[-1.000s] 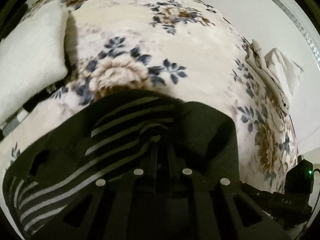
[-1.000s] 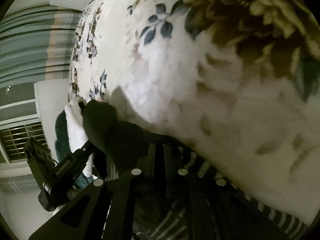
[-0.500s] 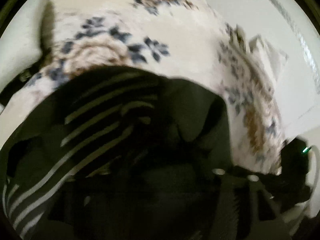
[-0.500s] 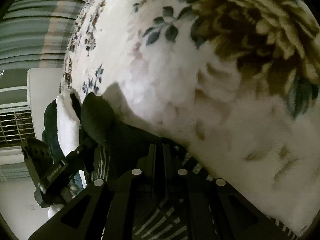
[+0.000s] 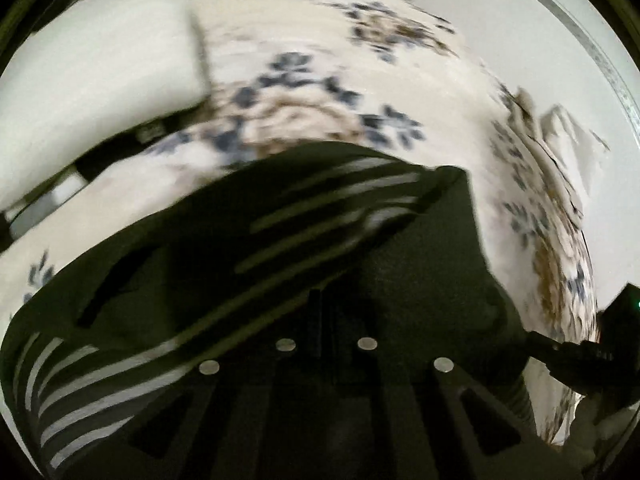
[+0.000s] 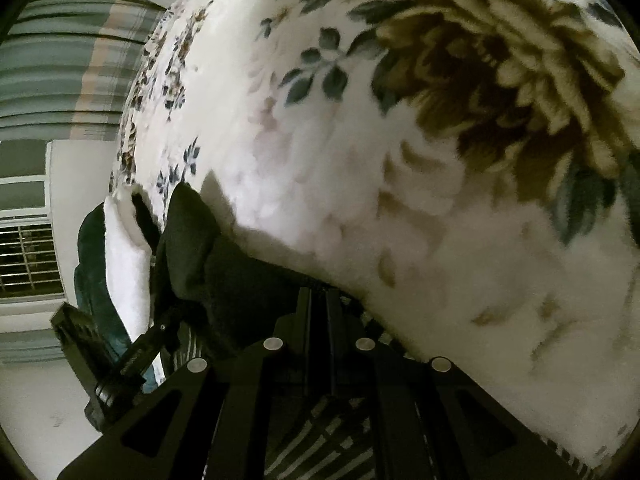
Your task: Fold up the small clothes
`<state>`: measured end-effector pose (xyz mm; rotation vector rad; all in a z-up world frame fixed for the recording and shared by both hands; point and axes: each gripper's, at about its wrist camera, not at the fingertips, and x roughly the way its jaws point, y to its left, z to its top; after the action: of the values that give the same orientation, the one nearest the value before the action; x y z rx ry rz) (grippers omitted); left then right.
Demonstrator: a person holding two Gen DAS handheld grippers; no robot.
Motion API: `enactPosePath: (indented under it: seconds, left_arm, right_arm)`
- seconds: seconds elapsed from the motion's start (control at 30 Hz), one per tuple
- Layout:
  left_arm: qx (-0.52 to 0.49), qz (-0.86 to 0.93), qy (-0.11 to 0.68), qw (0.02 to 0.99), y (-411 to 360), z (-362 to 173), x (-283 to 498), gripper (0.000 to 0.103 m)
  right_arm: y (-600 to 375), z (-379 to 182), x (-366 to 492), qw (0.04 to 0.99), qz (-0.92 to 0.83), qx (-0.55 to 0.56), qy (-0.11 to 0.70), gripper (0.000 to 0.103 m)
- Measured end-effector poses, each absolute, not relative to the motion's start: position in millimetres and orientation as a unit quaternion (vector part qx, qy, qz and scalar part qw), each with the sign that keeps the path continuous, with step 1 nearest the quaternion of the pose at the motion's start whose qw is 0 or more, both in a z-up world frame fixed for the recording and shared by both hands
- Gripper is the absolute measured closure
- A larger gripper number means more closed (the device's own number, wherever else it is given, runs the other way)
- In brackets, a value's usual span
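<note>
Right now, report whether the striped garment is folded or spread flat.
Partly folded: the striped garment has a plain dark layer doubled over its stripes on the floral blanket.

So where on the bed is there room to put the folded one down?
Free: the flowered blanket beyond the dark striped garment, between the white pillow and the crumpled white cloth at the bed's edge. Crowded: close in, where both hand-held grippers meet the garment.

The garment (image 5: 248, 264) lies spread on the bed (image 5: 288, 40), a pillow (image 5: 92, 80) behind it to the left. Both tools, left (image 5: 325, 300) and right (image 6: 318, 300), meet the garment's near edge.
</note>
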<state>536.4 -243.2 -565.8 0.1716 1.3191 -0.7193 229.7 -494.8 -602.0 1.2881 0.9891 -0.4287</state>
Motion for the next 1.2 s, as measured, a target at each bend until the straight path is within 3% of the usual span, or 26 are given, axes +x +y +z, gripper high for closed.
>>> enactPosePath:
  seconds: [0.3, 0.33, 0.37, 0.43, 0.5, 0.57, 0.63, 0.77, 0.93, 0.97, 1.0, 1.03, 1.2]
  left_arm:
    - [-0.004, -0.301, 0.616, 0.728, -209.1, -550.9, 545.2, 0.099]
    - [-0.015, -0.297, 0.612, 0.732, -199.7, -544.4, 543.1, 0.099]
    - [-0.022, -0.292, 0.609, 0.737, -191.4, -538.6, 541.5, 0.095]
    - [-0.04, -0.279, 0.596, 0.752, -166.6, -522.4, 529.4, 0.084]
    - [-0.063, -0.262, 0.586, 0.764, -135.8, -509.7, 514.2, 0.05]
    - [-0.083, -0.236, 0.575, 0.779, -100.9, -500.0, 496.7, 0.033]
    - [-0.103, -0.198, 0.577, 0.786, -62.4, -498.3, 477.8, 0.031]
    - [-0.144, -0.121, 0.591, 0.784, 3.3, -518.5, 449.7, 0.031]
    - [-0.132, -0.056, 0.596, 0.79, 24.3, -553.5, 450.3, 0.034]
    - [-0.119, -0.045, 0.592, 0.796, 22.9, -558.3, 454.6, 0.042]
    - [-0.103, -0.039, 0.584, 0.804, 19.5, -561.4, 457.9, 0.078]
    - [-0.082, -0.031, 0.581, 0.809, 15.1, -564.8, 462.4, 0.1]
    - [-0.073, -0.026, 0.529, 0.845, 25.1, -542.1, 465.9, 0.101]
  right_arm:
    - [-493.6, -598.9, 239.4, 0.665, -0.183, 0.547, 0.474, 0.093]
    - [-493.5, -595.7, 239.0, 0.663, -0.179, 0.546, 0.48, 0.088]
    - [-492.3, -593.2, 239.1, 0.663, -0.173, 0.545, 0.482, 0.077]
    - [-488.4, -585.1, 239.0, 0.667, -0.161, 0.542, 0.485, 0.057]
    - [-479.7, -570.7, 240.6, 0.679, -0.149, 0.522, 0.494, 0.049]
    - [-468.5, -560.5, 242.9, 0.687, -0.14, 0.499, 0.508, 0.04]
    - [-457.4, -555.6, 243.4, 0.689, -0.13, 0.489, 0.519, 0.037]
    - [-432.9, -561.5, 244.0, 0.678, -0.12, 0.468, 0.554, 0.037]
    - [-407.5, -575.1, 248.9, 0.668, -0.116, 0.45, 0.581, 0.037]
    - [-402.5, -577.0, 250.4, 0.67, -0.118, 0.444, 0.584, 0.037]
    - [-397.8, -578.8, 252.0, 0.672, -0.119, 0.437, 0.586, 0.037]
    - [-395.9, -580.6, 254.0, 0.672, -0.12, 0.433, 0.588, 0.037]
    - [-388.7, -582.0, 258.6, 0.675, -0.138, 0.417, 0.592, 0.037]
